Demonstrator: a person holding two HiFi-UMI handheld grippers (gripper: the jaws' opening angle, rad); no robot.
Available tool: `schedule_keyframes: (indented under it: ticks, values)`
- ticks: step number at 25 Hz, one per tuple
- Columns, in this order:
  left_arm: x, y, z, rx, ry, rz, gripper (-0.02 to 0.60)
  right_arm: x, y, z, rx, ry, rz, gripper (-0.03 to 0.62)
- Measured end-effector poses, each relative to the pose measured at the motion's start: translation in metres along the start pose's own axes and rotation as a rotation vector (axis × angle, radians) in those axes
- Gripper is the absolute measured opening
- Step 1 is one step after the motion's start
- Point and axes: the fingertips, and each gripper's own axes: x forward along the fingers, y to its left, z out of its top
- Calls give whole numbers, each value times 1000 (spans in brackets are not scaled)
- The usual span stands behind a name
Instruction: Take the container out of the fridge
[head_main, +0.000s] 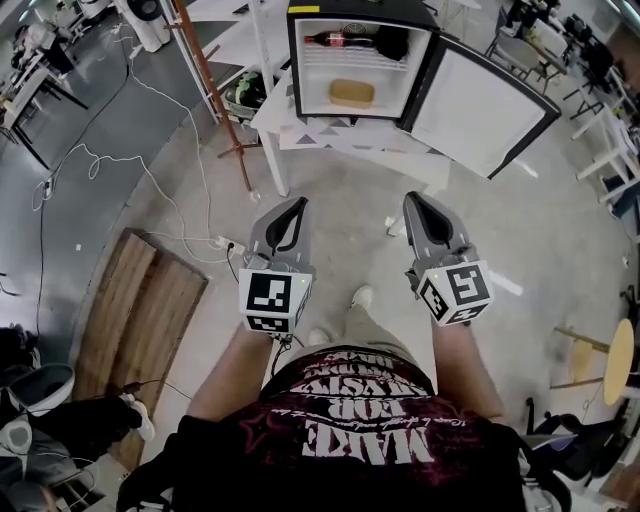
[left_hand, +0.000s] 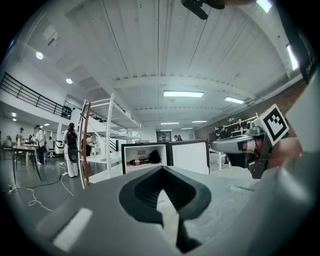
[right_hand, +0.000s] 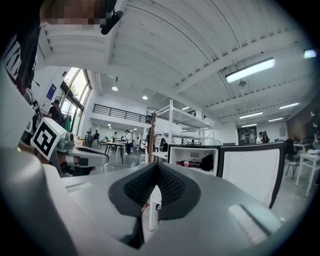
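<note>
Item 1: the head view's top edge is cutting across the top of the fridge (head_main: 360, 12).

Item 2: the dark item (head_main: 390, 42) lying beside the bottle (head_main: 340, 40) on the upper shelf is showing too small to identify. The bottle's label is proving illegible.

Item 3: in the gripper views, the left gripper (left_hand: 161, 197) and right gripper (right_hand: 156, 192) are each blocking the fridge's lower shelf. The container (head_main: 352, 92) is therefore appearing in the head view only.

Item 4: the head view's right edge is clipping a round wooden top (head_main: 618, 362).

The person's black T-shirt (head_main: 360, 440) is showing white print, upside down in the head view; only "MAKE" is reading clearly.
</note>
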Motion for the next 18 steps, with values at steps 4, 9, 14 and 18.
schedule_keyframes:
  ticks: [4,9,14,18]
  values:
    - [15,4,-8,-21,21,2,0,10,-9,-11,7,29,5,28]
    - [47,-2,-1,-8,9,-24,0,25,-32,-11,15,33,7,28]
    - [69,1,3,15,6,-21,0,40,-47,-10,15,33,16,28]
    - [80,11,-4,3,37,-3,0,58,-55,-14,24,44,35,28]
